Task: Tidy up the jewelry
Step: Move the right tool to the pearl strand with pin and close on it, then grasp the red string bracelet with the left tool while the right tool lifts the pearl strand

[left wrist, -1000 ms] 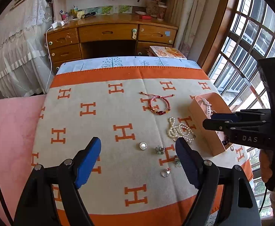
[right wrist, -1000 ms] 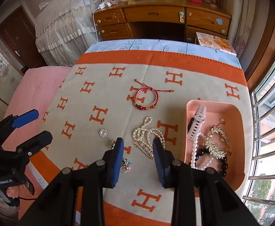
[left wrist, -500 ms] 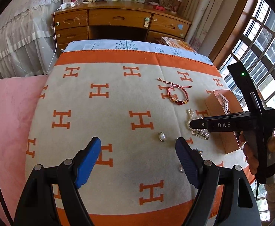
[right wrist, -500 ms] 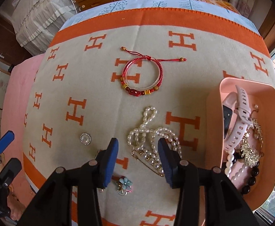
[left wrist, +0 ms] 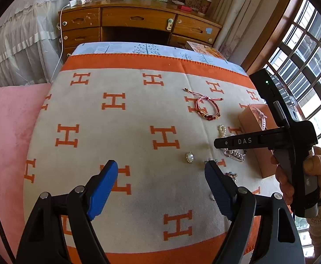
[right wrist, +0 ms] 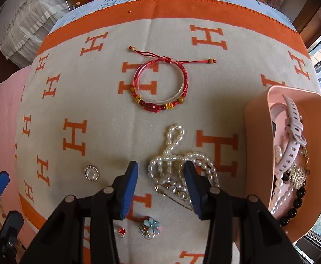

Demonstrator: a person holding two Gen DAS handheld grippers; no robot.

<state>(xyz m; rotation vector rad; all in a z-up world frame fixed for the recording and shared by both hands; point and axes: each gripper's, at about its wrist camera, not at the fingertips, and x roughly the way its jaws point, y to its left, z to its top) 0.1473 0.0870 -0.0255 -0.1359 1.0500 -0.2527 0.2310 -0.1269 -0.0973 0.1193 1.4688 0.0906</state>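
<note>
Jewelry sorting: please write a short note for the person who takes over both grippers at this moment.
Left gripper: open, empty, above the blanket.
Right gripper: open, jaws just widened, pointing down over the pearl necklace, not gripping yet.
Done: pink watch, black bead bracelet, other pearls and a gold piece lie in the pink tray.
Left on the blanket: pearl necklace, red cord bracelet, round pearl brooch, blue flower piece, small red stone piece.
</note>
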